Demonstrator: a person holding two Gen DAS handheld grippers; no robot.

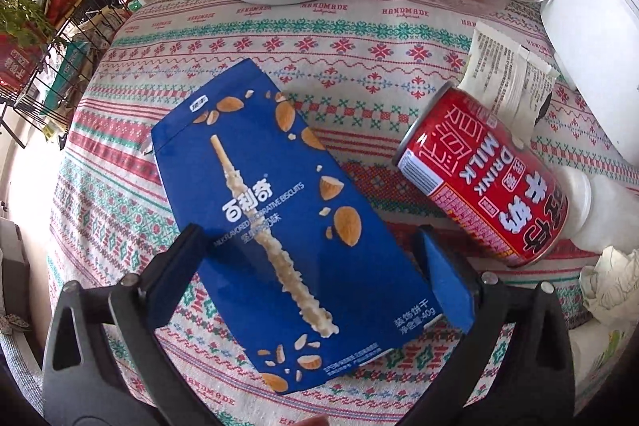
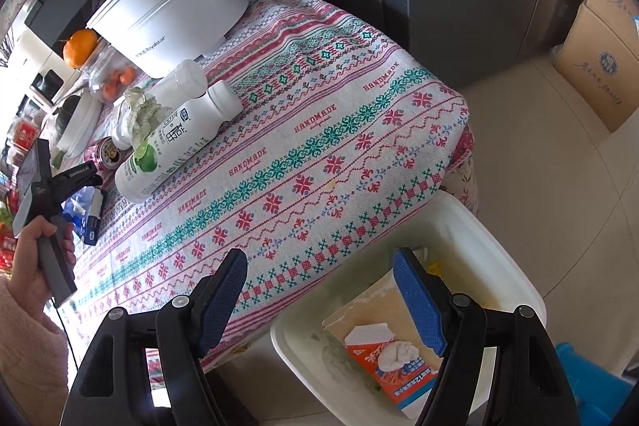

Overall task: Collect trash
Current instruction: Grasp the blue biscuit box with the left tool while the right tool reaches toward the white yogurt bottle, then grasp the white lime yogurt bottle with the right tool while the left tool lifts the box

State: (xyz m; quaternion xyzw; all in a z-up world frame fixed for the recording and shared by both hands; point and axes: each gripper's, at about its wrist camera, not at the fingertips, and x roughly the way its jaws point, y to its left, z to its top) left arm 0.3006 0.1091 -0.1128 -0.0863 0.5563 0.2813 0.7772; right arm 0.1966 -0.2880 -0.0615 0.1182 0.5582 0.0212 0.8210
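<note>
In the lower middle the biscuit box [image 1: 287,226] has bare tablecloth [image 1: 120,210] on its left; the red can [image 1: 485,178] crowds its right.

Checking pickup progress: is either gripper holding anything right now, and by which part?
Nothing is held. Left gripper straddles the blue box, fingers open; right gripper is empty.

Biscuit box [image 1: 279,226] on tablecloth [image 1: 359,66], milk can [image 1: 483,174] to its right
</note>
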